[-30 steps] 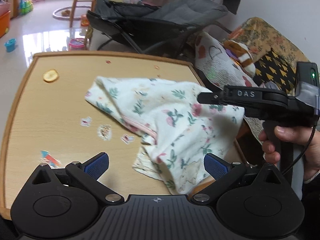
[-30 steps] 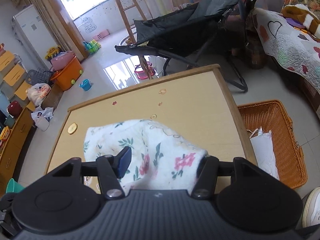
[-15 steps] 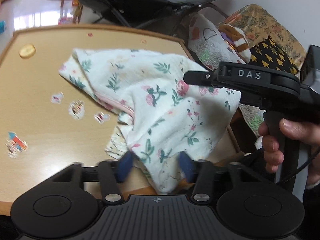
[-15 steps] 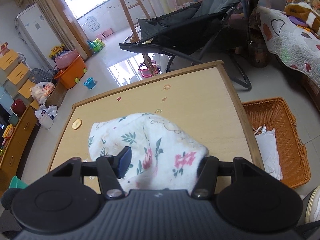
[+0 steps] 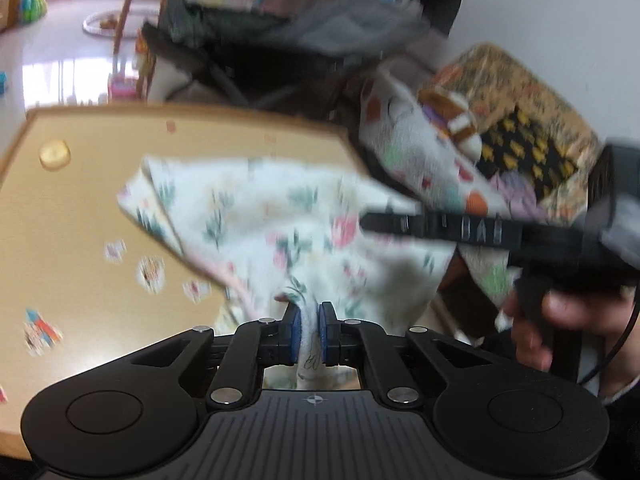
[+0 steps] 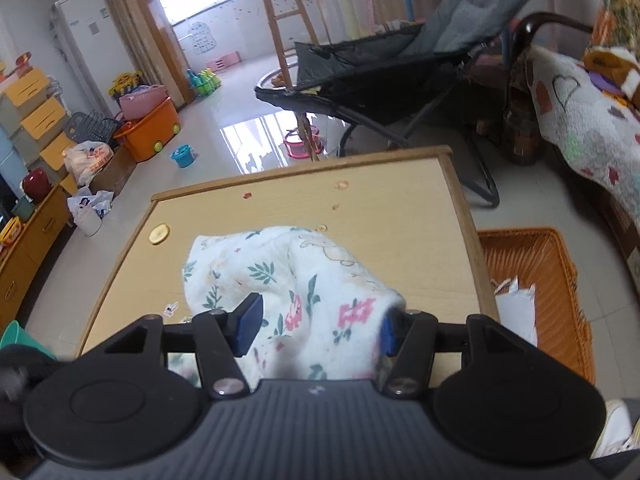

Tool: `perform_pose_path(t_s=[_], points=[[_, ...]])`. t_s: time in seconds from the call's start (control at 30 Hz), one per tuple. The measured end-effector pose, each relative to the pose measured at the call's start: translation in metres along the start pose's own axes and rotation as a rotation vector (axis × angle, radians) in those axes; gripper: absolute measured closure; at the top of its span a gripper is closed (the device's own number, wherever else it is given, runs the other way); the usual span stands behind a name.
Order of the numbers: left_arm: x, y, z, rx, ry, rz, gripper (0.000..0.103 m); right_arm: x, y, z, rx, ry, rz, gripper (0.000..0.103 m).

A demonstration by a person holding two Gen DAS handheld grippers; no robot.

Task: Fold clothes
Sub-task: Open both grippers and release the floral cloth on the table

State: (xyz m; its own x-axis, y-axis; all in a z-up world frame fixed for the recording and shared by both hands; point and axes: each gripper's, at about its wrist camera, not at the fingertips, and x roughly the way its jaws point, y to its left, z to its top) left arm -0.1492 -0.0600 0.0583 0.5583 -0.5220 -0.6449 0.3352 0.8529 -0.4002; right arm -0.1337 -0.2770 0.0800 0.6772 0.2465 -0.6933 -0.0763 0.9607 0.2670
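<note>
A white floral garment [image 5: 260, 216] lies bunched on the wooden table [image 5: 80, 240], its right part lifted off the surface. My left gripper [image 5: 309, 334] is closing, and its blue pads press on a thin fold of the garment's near edge. In the left wrist view my right gripper [image 5: 384, 224] reaches in from the right, held by a hand [image 5: 568, 320], with the cloth hanging from it. In the right wrist view the garment [image 6: 304, 280] fills the gap of my right gripper [image 6: 316, 326] and drapes over its right finger.
An orange wicker basket [image 6: 532, 264] with white cloth in it stands on the floor right of the table [image 6: 380, 216]. A dark reclining chair [image 6: 380, 80] sits beyond the far edge. Stickers and a round yellow disc [image 5: 55, 153] dot the tabletop. A quilt-covered sofa [image 6: 580, 128] is at the right.
My left gripper went from wide open to closed on the garment's near edge. The left wrist view is now blurred by motion. The right gripper kept its hold and shifted slightly.
</note>
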Motion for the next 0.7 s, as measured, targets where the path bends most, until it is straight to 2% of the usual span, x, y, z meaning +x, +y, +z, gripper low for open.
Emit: perform_pose_path(t_s=[0.23,0.4,0.57,0.7], points=[[-0.048,-0.012,0.034,0.012,-0.150,-0.003,0.094,-0.030,0.003,0.011,-0.036,-0.046,0.011,0.046],[-0.081,-0.022,0.052,0.029,-0.229,0.005,0.094,-0.050,0.008,0.018,-0.077,-0.080,0.014,0.046],[-0.084,-0.024,0.055,0.028,-0.182,-0.007,0.091,-0.050,0.006,0.019,-0.100,-0.073,-0.034,0.046],[-0.064,-0.018,0.035,0.003,-0.106,0.013,0.084,-0.046,0.003,0.010,-0.101,-0.063,-0.059,0.046]])
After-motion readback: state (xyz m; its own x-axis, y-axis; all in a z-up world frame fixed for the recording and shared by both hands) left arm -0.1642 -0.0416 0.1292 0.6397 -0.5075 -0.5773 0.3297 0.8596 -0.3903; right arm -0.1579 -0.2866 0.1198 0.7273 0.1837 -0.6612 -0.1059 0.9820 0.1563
